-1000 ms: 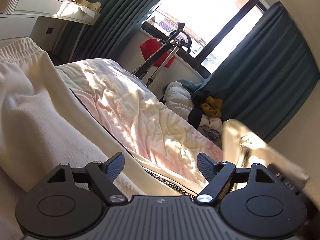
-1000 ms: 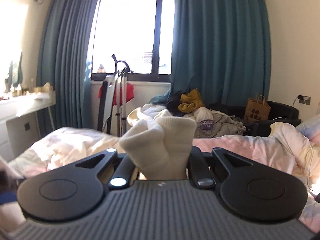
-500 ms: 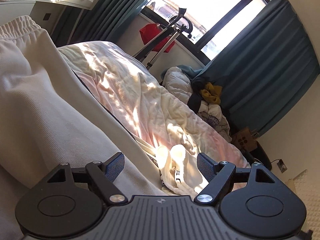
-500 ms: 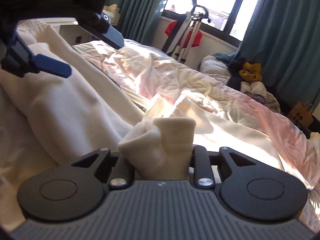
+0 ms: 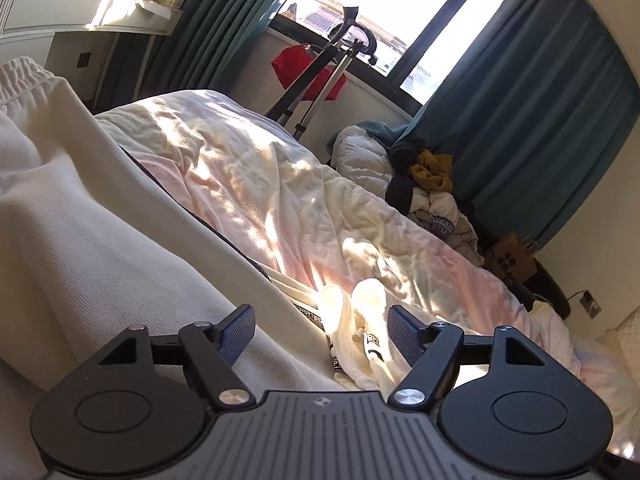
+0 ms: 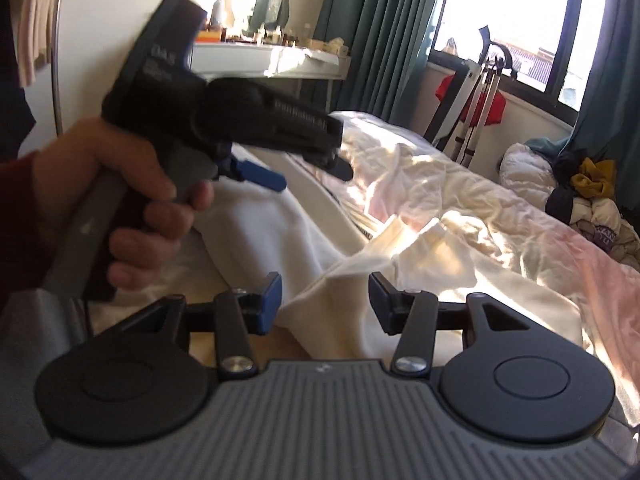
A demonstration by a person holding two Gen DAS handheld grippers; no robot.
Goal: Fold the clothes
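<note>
Cream sweatpants (image 5: 80, 216) lie along the bed at the left, waistband at the far left. A cream sock bundle (image 5: 360, 340) with printed bands lies on the bed just ahead of my open, empty left gripper (image 5: 320, 328). In the right wrist view my right gripper (image 6: 324, 300) is open, with the cream sock cloth (image 6: 360, 280) lying loose between and beyond its fingers. The left gripper (image 6: 304, 168) shows there too, held in a hand above the sweatpants (image 6: 260, 220).
The bed's rumpled cream and pink cover (image 5: 280, 184) fills the middle. A folded metal stand with red cloth (image 5: 320, 68) leans by the window. A pile of clothes (image 5: 432, 176) sits by the teal curtain. A white desk (image 5: 80, 20) stands at the far left.
My right gripper has opened and let go of the cream sock, which now lies on the bed. The right gripper swung left toward the left gripper. The left gripper stayed open.
</note>
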